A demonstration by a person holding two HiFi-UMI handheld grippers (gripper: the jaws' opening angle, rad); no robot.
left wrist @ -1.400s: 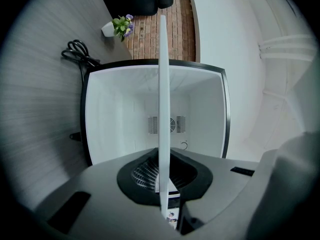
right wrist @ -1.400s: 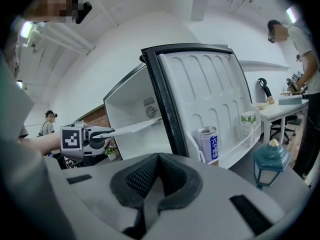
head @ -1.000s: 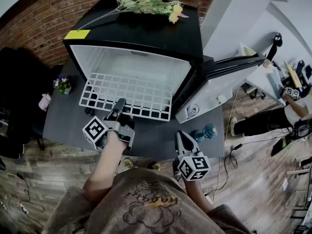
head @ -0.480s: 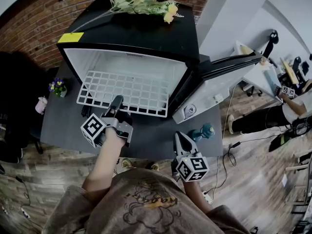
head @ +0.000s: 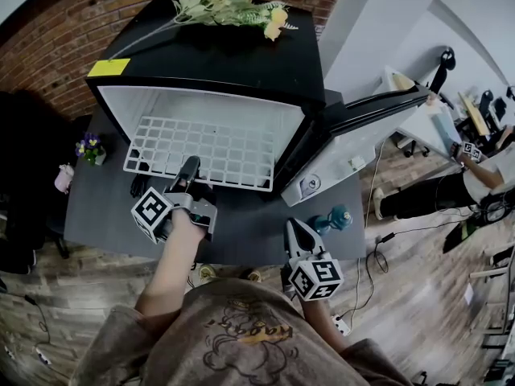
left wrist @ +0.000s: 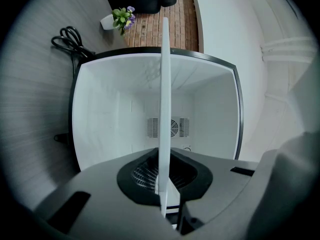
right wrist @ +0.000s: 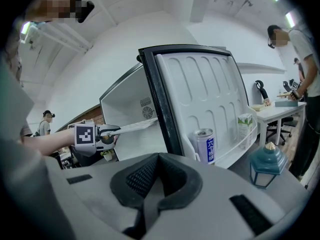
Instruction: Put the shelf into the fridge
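The sliding-in step is judged to be in hand. In the head view the shelf (head: 201, 146) is pinched at its near edge by the left claw (head: 190, 170) and reaches ahead of it into the fridge (head: 233, 59); the right claw (head: 294, 230) is held well to the right. In the left gripper view the shelf is seen edge-on between the jaws, so a level push forward is called for. In the right gripper view the jaws are pressed together on nothing

White wire-grid shelf (head: 201, 151), level, partway inside the open black fridge (head: 233, 59), front edge outside its white cavity.
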